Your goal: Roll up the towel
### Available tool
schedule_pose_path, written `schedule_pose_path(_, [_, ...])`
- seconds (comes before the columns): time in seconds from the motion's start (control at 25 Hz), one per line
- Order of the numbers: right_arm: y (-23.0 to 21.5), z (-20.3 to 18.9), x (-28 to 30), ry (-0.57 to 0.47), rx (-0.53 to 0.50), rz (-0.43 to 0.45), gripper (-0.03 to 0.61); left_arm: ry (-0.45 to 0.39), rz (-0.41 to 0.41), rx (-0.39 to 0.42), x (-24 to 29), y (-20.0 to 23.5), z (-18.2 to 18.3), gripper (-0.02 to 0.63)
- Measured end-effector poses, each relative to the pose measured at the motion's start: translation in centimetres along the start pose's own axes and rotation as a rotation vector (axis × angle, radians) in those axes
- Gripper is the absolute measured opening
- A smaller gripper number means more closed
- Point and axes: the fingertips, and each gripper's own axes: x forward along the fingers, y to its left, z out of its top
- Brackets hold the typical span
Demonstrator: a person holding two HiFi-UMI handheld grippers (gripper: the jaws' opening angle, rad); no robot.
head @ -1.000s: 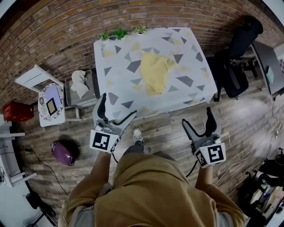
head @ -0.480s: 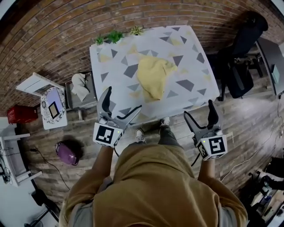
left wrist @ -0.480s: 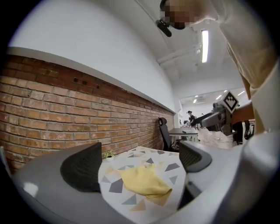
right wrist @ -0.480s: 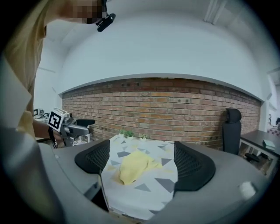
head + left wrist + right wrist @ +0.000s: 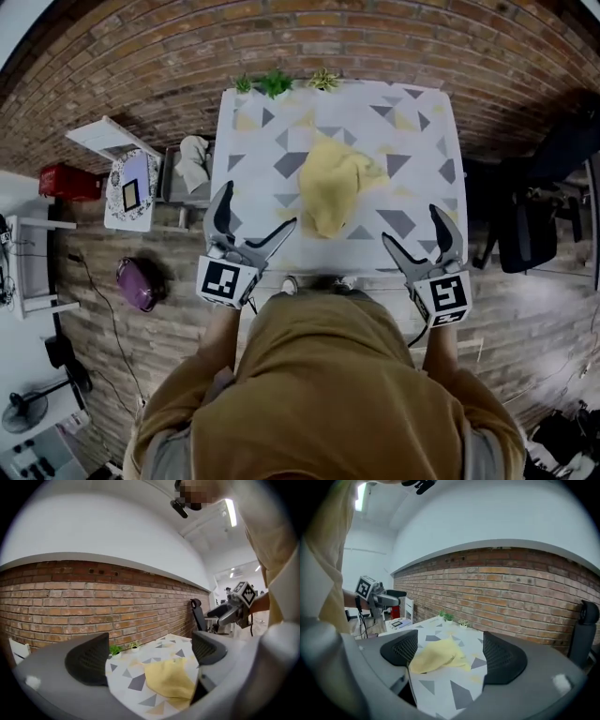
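Hovering near table (image 5: 422,122) | left claw (image 5: 255,208) wide open, empty | right claw (image 5: 412,225) wide open, empty | towel (image 5: 336,192) crumpled

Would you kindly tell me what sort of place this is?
Probably a lab or office workroom: a brick wall, a black office chair on plank flooring, and a patterned table holding the yellow towel.
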Motion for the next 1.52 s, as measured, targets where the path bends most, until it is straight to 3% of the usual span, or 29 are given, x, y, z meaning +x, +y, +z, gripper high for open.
schedule_pose_path(0.36, [-0.1, -3.1, 2.8, 0.045, -0.035, 0.194, 0.431, 0.114, 0.076, -0.011, 0.4, -2.5, -3.0, 0.578])
schedule_pose_path(0.6, [2.7, -6.4, 3.4, 0.119, -0.086, 0.296, 0.425, 0.156, 0.040, 0.046, 0.9, -3.7, -6.2, 0.577])
schedule_pose_path(0.72, [3.3, -7.6, 4.0, 0.127, -0.068, 0.302, 0.352, 0.207, 0.021, 0.046, 0.8, -4.6, -8.7, 0.575])
schedule_pose_path(0.88, [4.5, -9.7, 5.4, 0.172, -0.106, 0.324, 0.307, 0.268, -0.022, 0.047, 0.9, -5.9, -11.8, 0.566])
schedule_pose_path(1.04, [4.7, -13.5, 7.8, 0.244, -0.185, 0.310, 0.250, 0.323, -0.092, 0.041, 1.6, -8.1, -14.8, 0.515])
schedule_pose_path(1.2, [4.6, -18.1, 9.9, 0.347, -0.286, 0.324, 0.249, 0.409, -0.158, 0.059, 2.5, -9.7, -17.8, 0.376])
schedule_pose_path(1.4, [7.4, -21.0, 11.9, 0.427, -0.423, 0.430, 0.249, 0.500, -0.292, 0.199, 4.6, -12.5, -21.1, 0.313])
schedule_pose_path(1.52, [8.4, -21.6, 12.8, 0.447, -0.438, 0.461, 0.249, 0.564, -0.378, 0.310, 5.3, -14.0, -23.1, 0.299])
